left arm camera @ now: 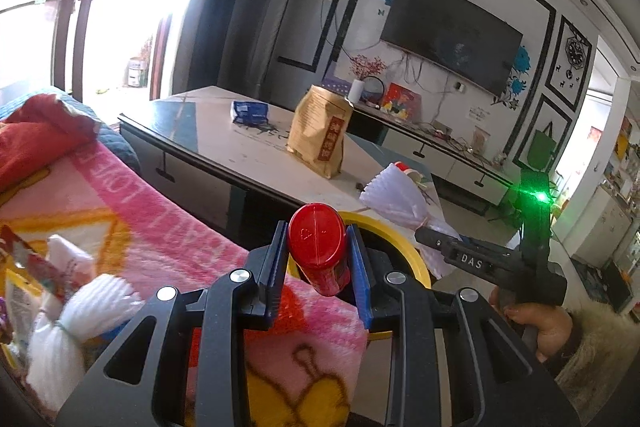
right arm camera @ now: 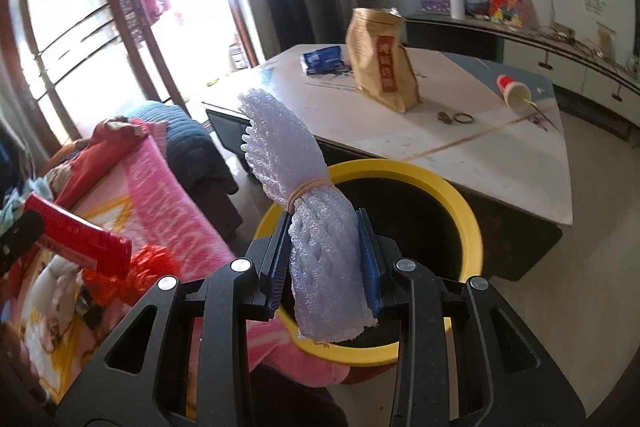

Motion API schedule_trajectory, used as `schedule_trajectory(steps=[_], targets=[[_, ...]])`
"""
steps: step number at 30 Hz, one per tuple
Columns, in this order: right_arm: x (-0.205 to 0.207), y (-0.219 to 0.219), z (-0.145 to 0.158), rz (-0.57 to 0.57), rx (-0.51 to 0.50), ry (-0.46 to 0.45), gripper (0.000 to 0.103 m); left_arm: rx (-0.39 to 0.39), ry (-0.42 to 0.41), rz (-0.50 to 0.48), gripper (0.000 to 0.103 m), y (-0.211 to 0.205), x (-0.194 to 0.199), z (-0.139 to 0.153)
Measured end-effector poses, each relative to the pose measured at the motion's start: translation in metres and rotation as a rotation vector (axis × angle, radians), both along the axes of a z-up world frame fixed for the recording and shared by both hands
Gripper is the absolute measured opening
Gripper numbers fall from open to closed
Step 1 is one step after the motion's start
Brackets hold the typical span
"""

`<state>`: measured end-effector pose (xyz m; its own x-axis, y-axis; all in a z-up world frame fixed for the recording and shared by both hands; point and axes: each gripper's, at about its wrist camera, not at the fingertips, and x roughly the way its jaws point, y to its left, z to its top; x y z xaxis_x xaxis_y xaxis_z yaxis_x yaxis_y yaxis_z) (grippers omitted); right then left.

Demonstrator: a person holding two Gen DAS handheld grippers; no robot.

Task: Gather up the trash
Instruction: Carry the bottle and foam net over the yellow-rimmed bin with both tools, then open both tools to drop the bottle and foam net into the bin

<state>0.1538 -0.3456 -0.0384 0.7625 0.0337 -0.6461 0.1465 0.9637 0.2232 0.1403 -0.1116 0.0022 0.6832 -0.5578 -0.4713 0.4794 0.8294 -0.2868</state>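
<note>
My left gripper (left arm camera: 318,263) is shut on a red plastic bottle (left arm camera: 318,245), bottom end toward the camera, at the near rim of a yellow-rimmed black trash bin (left arm camera: 390,227). My right gripper (right arm camera: 326,259) is shut on a white foam net bundle (right arm camera: 308,227) tied with a rubber band, held over the bin (right arm camera: 460,195). The bundle (left arm camera: 394,199) and the right gripper (left arm camera: 440,245) also show in the left wrist view. The red bottle (right arm camera: 80,243) shows at the left of the right wrist view.
A pink blanket (left arm camera: 160,227) covers a sofa on the left, with another foam bundle (left arm camera: 76,327) and wrappers on it. Beyond the bin is a coffee table (right arm camera: 460,147) holding a brown paper bag (right arm camera: 380,63), a blue packet (right arm camera: 322,61) and a tipped cup (right arm camera: 514,91).
</note>
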Motion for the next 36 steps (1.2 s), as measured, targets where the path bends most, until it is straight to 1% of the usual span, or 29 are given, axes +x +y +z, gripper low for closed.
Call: schedule_trajectory(steps=[7, 12, 19, 25, 32, 35, 36], targets=[[0.004, -0.022, -0.011, -0.059, -0.001, 0.031, 0.025, -0.015, 0.030, -0.021, 0.028, -0.025, 0.013, -0.012], [0.007, -0.034, -0.021, -0.088, 0.019, 0.059, 0.025, -0.002, 0.039, -0.038, 0.028, -0.045, 0.021, -0.022], [0.012, -0.044, -0.031, -0.109, 0.033, 0.090, 0.025, 0.033, 0.068, -0.064, 0.028, -0.071, 0.032, -0.041], [0.017, -0.047, -0.040, -0.106, 0.043, 0.115, 0.025, 0.063, 0.106, -0.085, 0.028, -0.090, 0.044, -0.057], [0.020, -0.048, -0.048, -0.104, 0.059, 0.126, 0.026, 0.076, 0.134, -0.098, 0.028, -0.103, 0.057, -0.069], [0.021, -0.048, -0.052, -0.107, 0.075, 0.119, 0.033, 0.097, 0.155, -0.097, 0.029, -0.109, 0.064, -0.076], [0.022, -0.048, -0.053, -0.109, 0.074, 0.119, 0.045, 0.105, 0.157, -0.088, 0.041, -0.109, 0.066, -0.078]])
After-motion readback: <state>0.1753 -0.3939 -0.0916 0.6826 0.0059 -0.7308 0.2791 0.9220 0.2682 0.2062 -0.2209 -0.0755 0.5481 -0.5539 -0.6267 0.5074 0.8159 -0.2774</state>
